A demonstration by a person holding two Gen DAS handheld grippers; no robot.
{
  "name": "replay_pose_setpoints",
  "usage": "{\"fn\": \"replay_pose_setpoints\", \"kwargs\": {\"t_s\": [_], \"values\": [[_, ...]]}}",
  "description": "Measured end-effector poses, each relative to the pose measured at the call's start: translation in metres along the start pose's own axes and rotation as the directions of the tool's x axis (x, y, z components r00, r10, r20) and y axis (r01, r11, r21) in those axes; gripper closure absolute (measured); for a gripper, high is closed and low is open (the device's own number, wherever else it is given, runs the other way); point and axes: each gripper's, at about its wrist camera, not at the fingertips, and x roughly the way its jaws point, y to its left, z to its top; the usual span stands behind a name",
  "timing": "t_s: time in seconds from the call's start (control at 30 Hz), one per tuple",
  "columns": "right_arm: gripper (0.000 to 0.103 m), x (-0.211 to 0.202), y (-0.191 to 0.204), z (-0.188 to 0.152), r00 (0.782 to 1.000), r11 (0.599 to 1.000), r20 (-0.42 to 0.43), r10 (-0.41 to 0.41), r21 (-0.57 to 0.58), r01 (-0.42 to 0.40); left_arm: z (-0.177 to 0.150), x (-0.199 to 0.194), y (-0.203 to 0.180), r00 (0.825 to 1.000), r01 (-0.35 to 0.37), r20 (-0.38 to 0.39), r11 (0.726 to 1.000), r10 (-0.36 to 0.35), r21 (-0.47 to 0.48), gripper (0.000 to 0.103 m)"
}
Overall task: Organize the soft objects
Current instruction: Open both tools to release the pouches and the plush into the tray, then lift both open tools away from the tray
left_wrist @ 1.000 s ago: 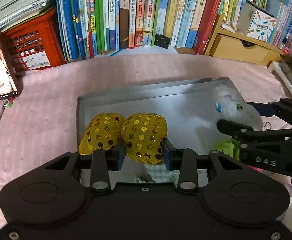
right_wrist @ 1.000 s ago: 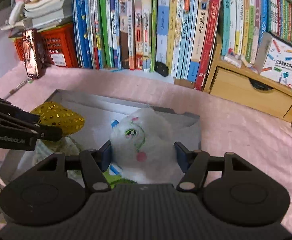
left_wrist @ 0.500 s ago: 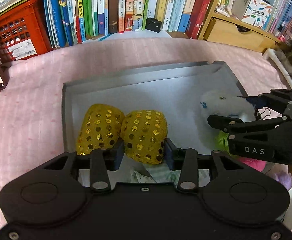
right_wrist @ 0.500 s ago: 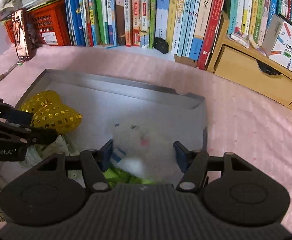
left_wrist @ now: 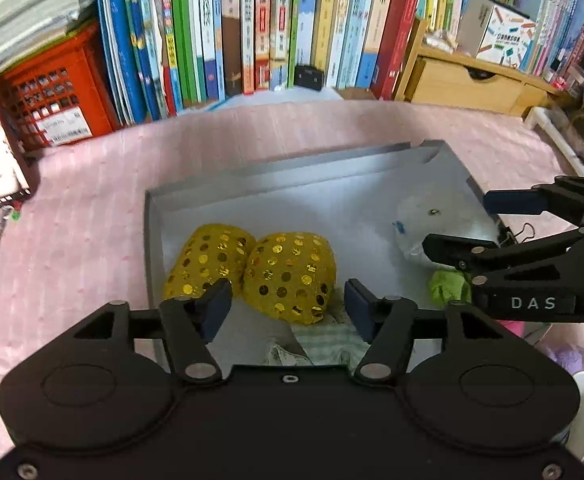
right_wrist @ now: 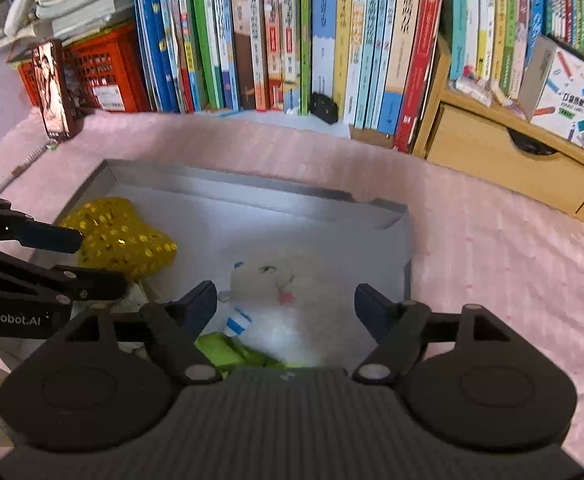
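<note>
Left wrist view: grey box (left_wrist: 160, 240) on pink cloth (left_wrist: 72, 220); gold sequinned heart (left_wrist: 252, 268) lies inside against its left wall, between the left gripper (left_wrist: 288, 306), jaws just parted and clear. White plush (right_wrist: 292, 300) lies by the box's right wall; right gripper (right_wrist: 286, 306) likewise just opened around it, pads off.

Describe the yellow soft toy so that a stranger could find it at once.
Look at the grey shallow box lying on the pink cloth before the row of books. At the box's left end lies the yellow plush heart. Only it is covered with shiny gold sequins; the plush toy at the right end is white and fluffy.
</note>
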Motion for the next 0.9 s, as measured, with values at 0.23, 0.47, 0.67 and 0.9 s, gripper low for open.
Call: {"fn": "replay_pose_setpoints", "kwargs": {"t_s": [0.23,0.47,0.67,0.9], "values": [[0.015,-0.035,0.002,-0.008,0.996,1.0,0.084,-0.017,-0.007,0.018,-0.014,-0.038,-0.004,0.996,0.01,0.086,1.0,-0.01,0.007,0.038],[0.014,-0.088,0.015,-0.027,0.977,0.998,0.21,-0.036,-0.041,0.045,-0.042,-0.09,-0.016,0.981,0.027,0.19,0.998,-0.039,0.062,0.035],[0.01,-0.14,0.032,-0.058,0.936,0.993,0.35,-0.041,-0.088,0.076,-0.077,-0.137,-0.032,0.95,0.035,0.305,0.992,-0.071,0.122,0.028],[0.006,-0.175,0.036,-0.115,0.891,0.996,0.454,-0.004,-0.074,0.042,-0.147,-0.174,-0.045,0.877,0.064,0.465,0.989,-0.119,0.132,0.024]]}}
